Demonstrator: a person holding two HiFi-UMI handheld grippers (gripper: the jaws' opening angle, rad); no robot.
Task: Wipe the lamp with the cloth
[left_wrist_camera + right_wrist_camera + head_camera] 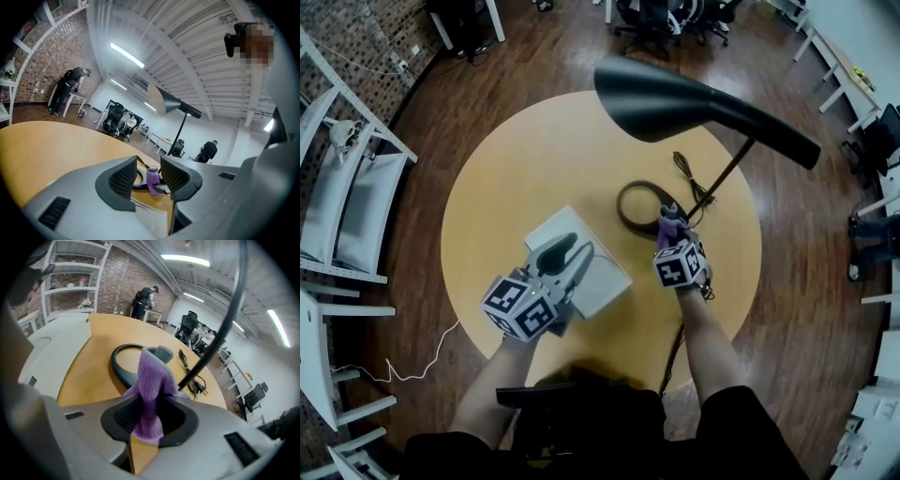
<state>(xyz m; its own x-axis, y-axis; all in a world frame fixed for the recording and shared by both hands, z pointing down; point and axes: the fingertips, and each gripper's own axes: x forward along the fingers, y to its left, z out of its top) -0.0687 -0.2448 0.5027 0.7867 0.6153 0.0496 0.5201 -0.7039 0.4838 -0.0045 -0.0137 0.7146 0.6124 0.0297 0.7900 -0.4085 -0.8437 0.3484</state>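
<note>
Right tongs (669, 223) pinched on a purple cloth (151, 394), angled down toward the desk (516, 169), fabric bunched between the pads and standing up past the tips in a fold, its lower end down in the throat of the jaws. Just beyond that fold, the base ring (636, 204) of the black lamp (171, 102), flat on the desk between its centre and its right edge; touching the cloth or not, impossible to tell. Close on the right of the cloth, the thin dark stem (722, 176), slanting up toward the desk's right edge to the long black shade (741, 122), high over the far half of the desk. Past the base, toward the far right edge, a coiled black cord (682, 172) with its plug. Left tongs (569, 253) spread, nothing between the pads, over a white box (605, 281) near the desk's near edge, left of the right tongs and well apart from the lamp. Around the round yellow desk, dark wooden floor (441, 122); white shelving (337, 187) along the left, office chairs (652, 23) at the far side
</note>
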